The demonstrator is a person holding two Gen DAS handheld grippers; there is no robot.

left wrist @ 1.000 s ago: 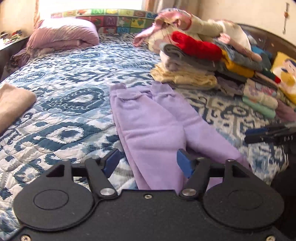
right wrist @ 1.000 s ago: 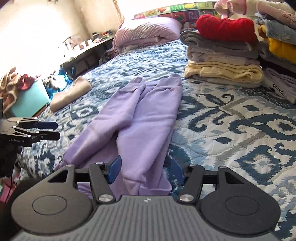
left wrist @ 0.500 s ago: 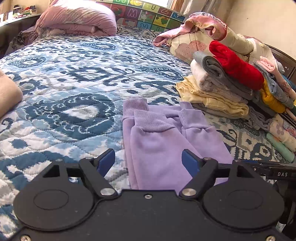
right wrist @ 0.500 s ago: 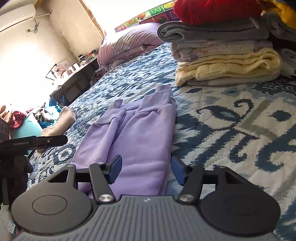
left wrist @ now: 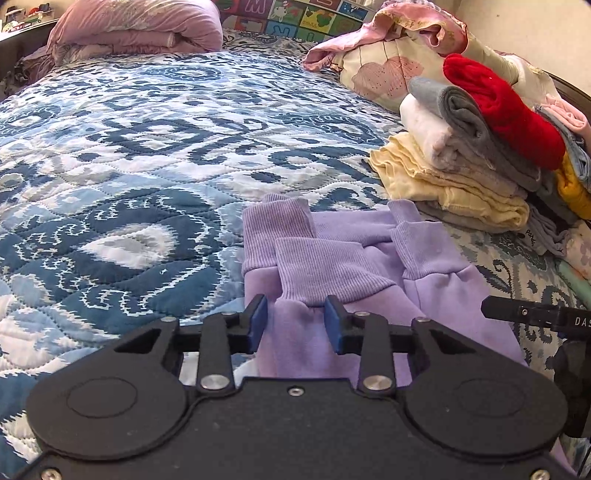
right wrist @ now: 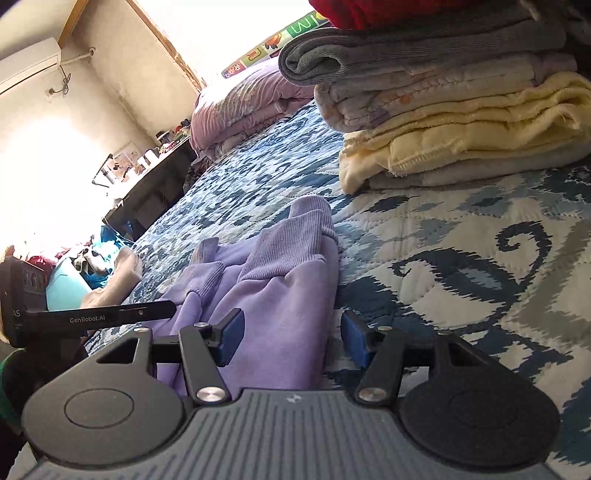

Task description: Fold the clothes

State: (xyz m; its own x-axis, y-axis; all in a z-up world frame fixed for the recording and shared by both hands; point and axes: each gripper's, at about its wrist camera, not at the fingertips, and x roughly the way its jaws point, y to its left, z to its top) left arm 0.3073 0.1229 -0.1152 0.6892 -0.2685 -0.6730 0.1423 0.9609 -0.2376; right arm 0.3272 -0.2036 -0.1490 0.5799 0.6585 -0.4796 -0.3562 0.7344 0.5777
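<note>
Two lilac trouser legs (left wrist: 332,266), lengthwise on quilt (left wrist: 129,166), cuffs pointing far.

Lilac trousers (left wrist: 373,291), blue-patterned quilt (left wrist: 147,155)

I see a blue-and-white patterned quilt (left wrist: 147,177) covering the bed, a rolled pink duvet (left wrist: 136,29) at its head, and what looks like a cluttered dark table (right wrist: 147,192) beside it.
</note>
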